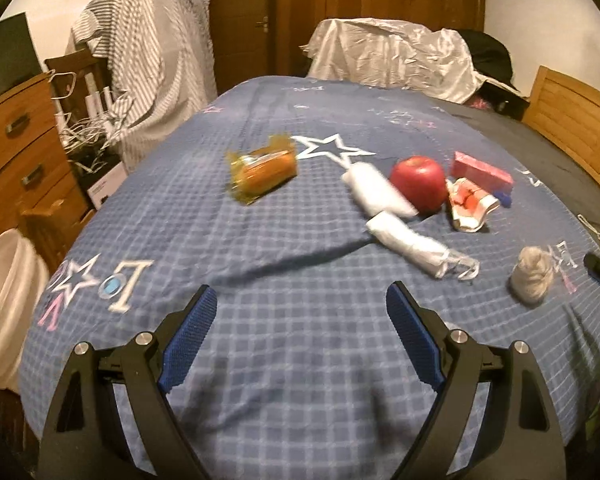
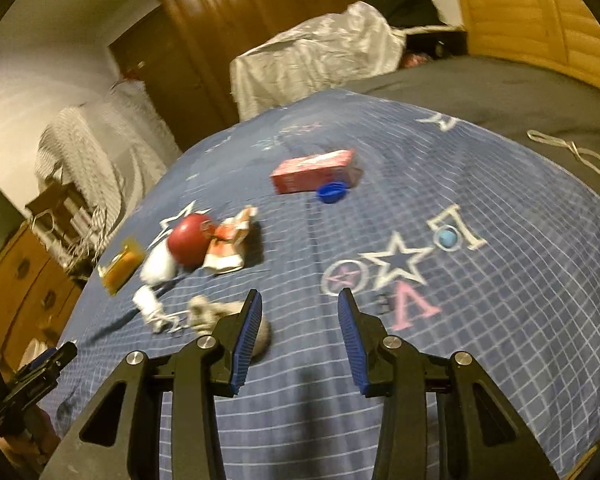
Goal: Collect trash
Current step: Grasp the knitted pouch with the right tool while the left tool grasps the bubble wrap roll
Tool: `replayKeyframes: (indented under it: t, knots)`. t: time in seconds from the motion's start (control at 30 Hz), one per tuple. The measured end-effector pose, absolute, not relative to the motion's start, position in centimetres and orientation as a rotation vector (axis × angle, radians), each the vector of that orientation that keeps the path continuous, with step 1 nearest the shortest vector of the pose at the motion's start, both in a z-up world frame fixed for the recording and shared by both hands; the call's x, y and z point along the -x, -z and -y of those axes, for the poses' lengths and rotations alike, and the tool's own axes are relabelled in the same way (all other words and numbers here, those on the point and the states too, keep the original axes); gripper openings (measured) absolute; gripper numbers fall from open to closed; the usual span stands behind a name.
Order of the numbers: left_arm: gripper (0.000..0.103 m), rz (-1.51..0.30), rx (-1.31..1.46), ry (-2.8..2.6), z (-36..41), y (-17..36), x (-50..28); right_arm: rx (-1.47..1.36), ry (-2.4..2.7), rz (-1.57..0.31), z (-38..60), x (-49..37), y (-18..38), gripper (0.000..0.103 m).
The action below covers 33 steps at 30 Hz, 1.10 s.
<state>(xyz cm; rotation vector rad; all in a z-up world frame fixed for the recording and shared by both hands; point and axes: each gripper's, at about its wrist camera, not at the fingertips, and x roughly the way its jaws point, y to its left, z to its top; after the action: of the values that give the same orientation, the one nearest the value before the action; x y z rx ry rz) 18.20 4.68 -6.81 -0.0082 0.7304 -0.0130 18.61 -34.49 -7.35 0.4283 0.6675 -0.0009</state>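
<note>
Bed w/ blue checked quilt (image 1: 300,240), star + letter prints. Both grippers hover above near edge, nothing held.

Left gripper (image 1: 300,300): jaws wide apart, empty, only quilt between.
Right gripper (image 2: 299,304): jaws partly apart, gap narrower than left's, empty; also glimpsed at far right edge of left wrist view.

Trash + other bits mid-bed:
- yellow wrapped snack (image 1: 263,172), left of group, on its own
- two white rolled plastic pieces (image 1: 376,188), end to end, upper one touching red apple (image 1: 418,182)
- crumpled red/white wrapper (image 1: 470,206) just right of apple
- pink-red carton (image 1: 482,172) behind wrapper, blue bottle cap (image 2: 332,192) beside it
- grey-beige wad (image 1: 532,278) nearest, right of left jaws; in right wrist view partly hidden behind left finger of right gripper

White bin (image 1: 4,304) on floor, left of bed. Striped cloth (image 1: 140,52) draped over chair beyond; silvery sheet (image 1: 392,56) heaped at far end.
</note>
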Motion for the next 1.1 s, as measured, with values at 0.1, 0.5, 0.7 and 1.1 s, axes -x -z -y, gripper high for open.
replayKeyframes:
  t: [0.1, 0.5, 0.7, 1.1]
  knots:
    - [0.083, -0.732, 0.007, 0.033, -3.7, 6.7, -19.8, -0.442, -0.036, -0.702, 34.9, -18.8, 8.5, 0.052]
    - [0.086, -0.748, 0.024, 0.140, -0.6, 6.6, -27.5, -0.381, -0.208, -0.759, 29.4, -21.9, 10.4, 0.071]
    - [0.086, -0.804, 0.036, 0.173, 0.5, 7.9, -31.3, -0.380, -0.204, -0.773, 28.4, -23.0, 11.1, 0.073]
    - [0.086, -0.941, 0.126, 0.150, 0.4, 11.9, -37.1, -0.396, -0.229, -0.822, 27.6, -25.9, 11.6, 0.072]
